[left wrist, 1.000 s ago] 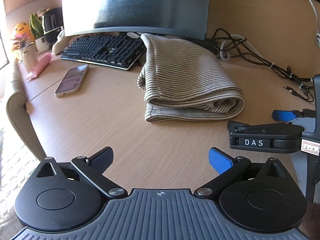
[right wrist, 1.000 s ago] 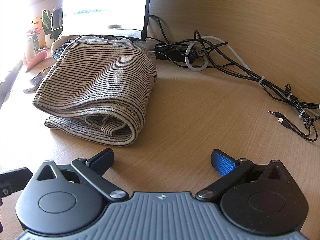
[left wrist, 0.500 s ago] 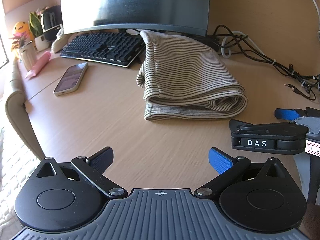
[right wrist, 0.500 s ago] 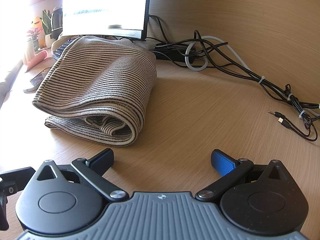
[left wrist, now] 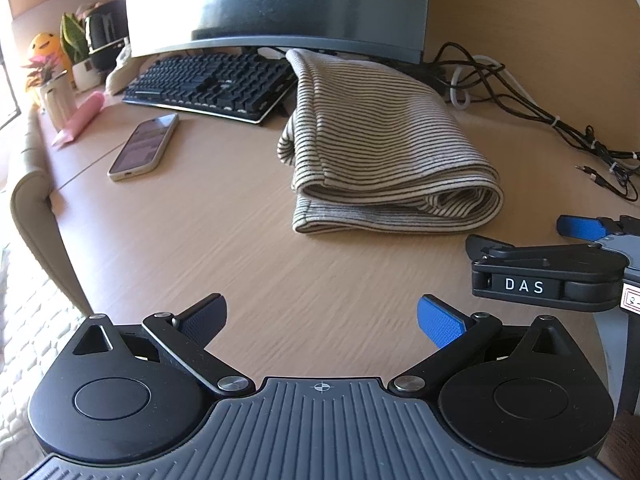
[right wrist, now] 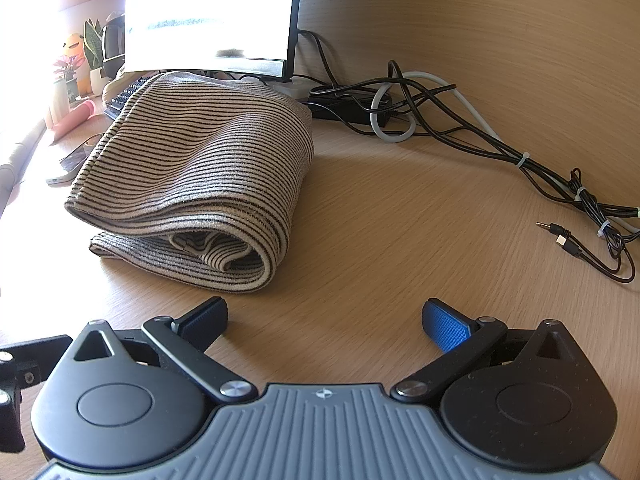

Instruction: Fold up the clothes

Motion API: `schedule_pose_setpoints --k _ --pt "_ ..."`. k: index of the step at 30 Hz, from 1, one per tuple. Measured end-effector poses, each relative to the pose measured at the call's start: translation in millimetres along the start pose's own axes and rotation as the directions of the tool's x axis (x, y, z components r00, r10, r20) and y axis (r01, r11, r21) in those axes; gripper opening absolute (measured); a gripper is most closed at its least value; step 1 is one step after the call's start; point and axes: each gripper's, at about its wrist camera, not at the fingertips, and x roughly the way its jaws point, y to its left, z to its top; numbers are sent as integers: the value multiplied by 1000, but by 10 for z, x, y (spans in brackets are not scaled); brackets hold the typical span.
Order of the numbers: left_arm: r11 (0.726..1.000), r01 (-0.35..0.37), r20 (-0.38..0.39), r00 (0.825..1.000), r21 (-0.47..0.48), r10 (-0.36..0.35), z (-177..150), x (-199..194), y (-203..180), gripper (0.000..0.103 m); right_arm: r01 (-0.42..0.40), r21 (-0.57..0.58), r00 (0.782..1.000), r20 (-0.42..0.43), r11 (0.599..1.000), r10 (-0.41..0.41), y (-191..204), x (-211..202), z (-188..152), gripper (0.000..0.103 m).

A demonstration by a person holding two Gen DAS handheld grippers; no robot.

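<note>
A beige garment with thin dark stripes (left wrist: pixel 384 148) lies folded into a thick stack on the wooden desk (left wrist: pixel 200 248); it also shows in the right wrist view (right wrist: pixel 200 176). My left gripper (left wrist: pixel 320 320) is open and empty, held over bare desk in front of the garment. My right gripper (right wrist: pixel 325 320) is open and empty, just in front of the garment's rolled right edge. The right gripper also shows at the right edge of the left wrist view (left wrist: pixel 560 256).
A monitor (left wrist: pixel 280 0) and black keyboard (left wrist: pixel 208 84) stand behind the garment. A phone (left wrist: pixel 144 148) lies to the left, with a pink tube (left wrist: pixel 80 116) and small plants (left wrist: pixel 48 76) beyond. Tangled cables (right wrist: pixel 480 136) and loose plugs (right wrist: pixel 560 236) lie at the right.
My left gripper has drifted slightly back and to the left, so the garment sits a little further right. The right gripper and the garment have not moved.
</note>
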Motion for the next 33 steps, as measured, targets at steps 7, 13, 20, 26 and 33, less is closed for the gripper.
schedule_pose_setpoints --k 7,13,20,26,33 --pt "1000 4 8 1000 -4 -4 4 -16 -1 103 0 1 1000 -1 1000 0 1 0 1 103" --pt "1000 3 5 1000 -6 -3 -1 -15 3 103 0 1 1000 -1 1000 0 1 0 1 103" --pt "1000 -3 5 1000 -7 3 0 -26 11 103 0 1 1000 -1 1000 0 1 0 0 103" --pt "1000 1 5 1000 -5 -1 -15 -29 0 103 0 1 1000 -1 1000 0 1 1 1 103" --pt "1000 2 7 1000 -7 -2 -21 -35 -2 103 0 1 1000 -1 1000 0 1 0 1 103"
